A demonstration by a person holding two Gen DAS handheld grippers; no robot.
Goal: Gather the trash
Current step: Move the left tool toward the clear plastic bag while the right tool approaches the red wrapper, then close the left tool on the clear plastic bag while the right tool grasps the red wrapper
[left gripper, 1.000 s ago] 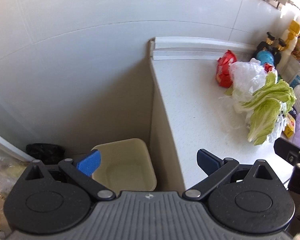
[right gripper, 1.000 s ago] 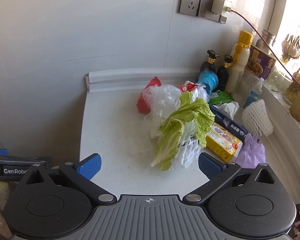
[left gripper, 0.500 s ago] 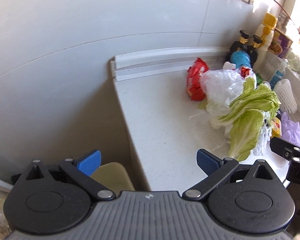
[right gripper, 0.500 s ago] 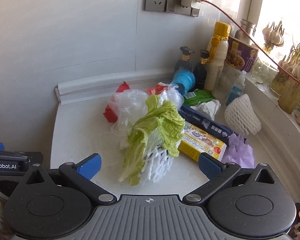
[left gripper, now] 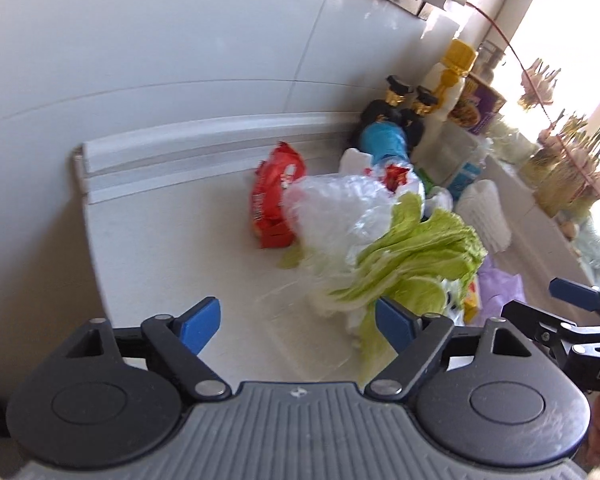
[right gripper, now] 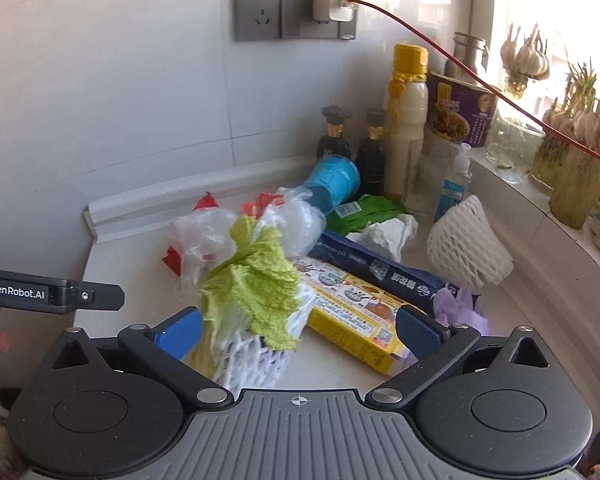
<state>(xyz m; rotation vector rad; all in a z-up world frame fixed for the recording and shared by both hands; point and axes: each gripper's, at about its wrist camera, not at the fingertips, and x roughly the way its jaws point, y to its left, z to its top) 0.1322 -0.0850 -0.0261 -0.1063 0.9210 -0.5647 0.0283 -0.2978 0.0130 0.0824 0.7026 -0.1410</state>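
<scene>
Left gripper (left gripper: 298, 325) closing, nothing between; right gripper (right gripper: 298, 332) wide. Cabbage leaves (right gripper: 256, 276) hide the red wrapper (right gripper: 172, 258).

Glossy tiled wall (right gripper: 140, 100); crinkled clear plastic bag (left gripper: 332, 208); white foam netting (right gripper: 466, 244).

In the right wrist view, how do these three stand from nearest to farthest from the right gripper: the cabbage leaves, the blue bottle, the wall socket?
1. Cabbage leaves: between the open right gripper's fingers, toward the left one.
2. Blue bottle: lying behind the pile, near the dark bottles.
3. Wall socket: high on the wall, farthest.
</scene>
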